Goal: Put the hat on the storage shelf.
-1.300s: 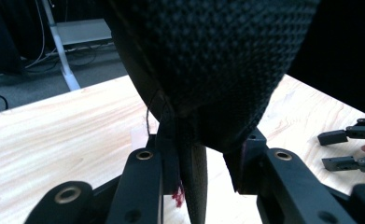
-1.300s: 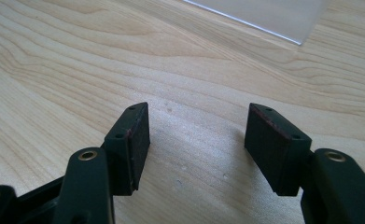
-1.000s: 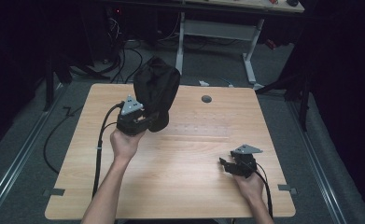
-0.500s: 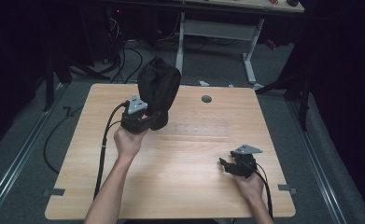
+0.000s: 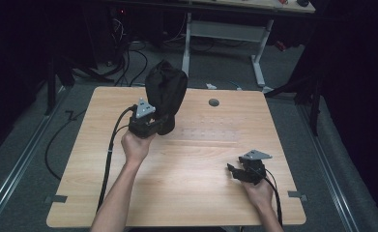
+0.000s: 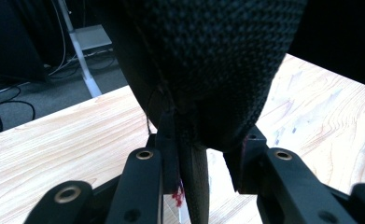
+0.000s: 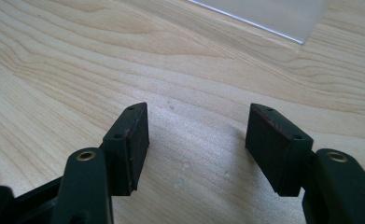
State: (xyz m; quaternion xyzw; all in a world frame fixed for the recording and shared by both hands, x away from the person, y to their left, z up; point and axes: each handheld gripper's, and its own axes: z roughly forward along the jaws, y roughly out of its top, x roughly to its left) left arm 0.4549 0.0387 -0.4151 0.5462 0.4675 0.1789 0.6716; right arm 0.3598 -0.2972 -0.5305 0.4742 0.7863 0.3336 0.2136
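Over the past second the left gripper (image 5: 150,126) and the black fabric bag (image 5: 165,99) it holds drift slightly up the frame toward the table's far edge, while the right gripper (image 5: 239,172) keeps its place at lower right. The bag stands just left of centre in the upper half of the wooden table (image 5: 206,193), its long axis near upright and leaning a little to the upper right, the rounded top pointing up and away from the person. In the left gripper view the jaws pinch the bag's (image 6: 208,65) lower edge between them. The right gripper's (image 7: 196,140) jaws stand spread with nothing between them, just above bare wood. To do this well, the pinch should probably stay firm and the lift slow, or the slack cloth may slip free.
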